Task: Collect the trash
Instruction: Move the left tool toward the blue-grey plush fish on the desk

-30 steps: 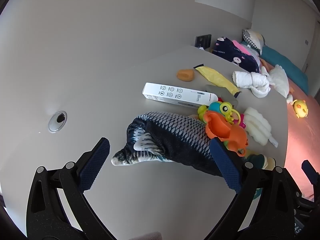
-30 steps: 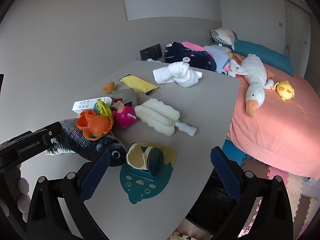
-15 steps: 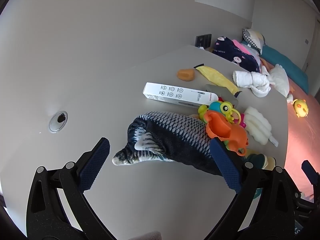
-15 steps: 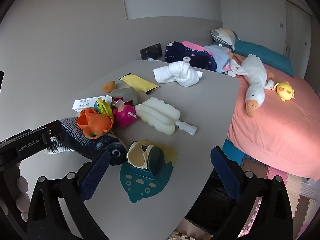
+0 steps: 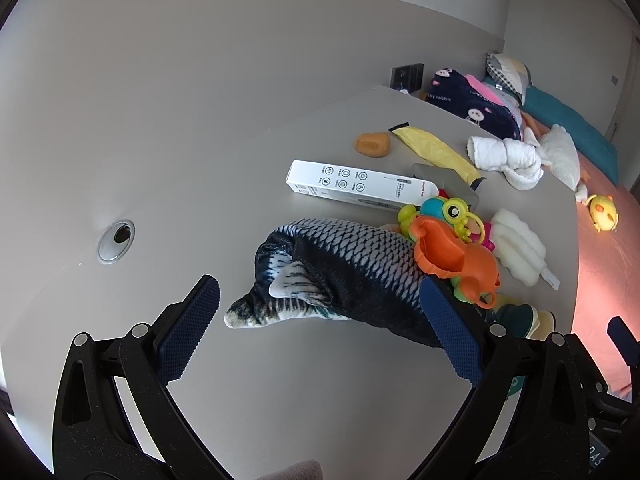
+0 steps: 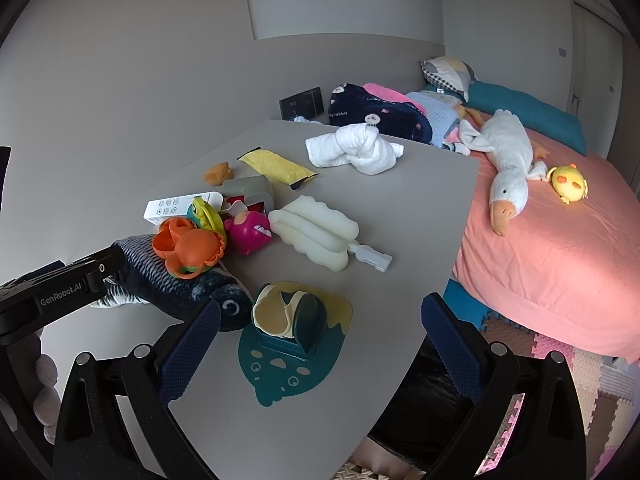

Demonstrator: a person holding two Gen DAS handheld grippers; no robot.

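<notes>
Item: grey counter (image 5: 208, 184) bearing mixed clutter, toys among likely trash. Left gripper (image 5: 316, 320): jaws wide, holding nothing, poised above the tail of a plush fish (image 5: 340, 264), which lies lengthwise between the pads without touching them. Right gripper (image 6: 320, 336): jaws wide, empty, hovering over a teal silicone mat (image 6: 296, 356) near the counter's front edge. Probable trash, by judgement: white carton (image 5: 360, 186) mid-counter; yellow wrapper (image 5: 434, 148) beyond it, just beside a small orange lump (image 5: 373, 145). Both lie well apart from either gripper, so no pickup has begun. Orange crab toy (image 5: 452, 256) rests on the fish, which may hinder lifting either. Left view alone shows the cable grommet (image 5: 116, 236) in the counter and the carton's full length. Right view alone shows a black bag (image 6: 424, 408) below the counter edge, plausibly the trash receptacle, plus the bed (image 6: 560, 248) and its plush goose (image 6: 508, 176).
</notes>
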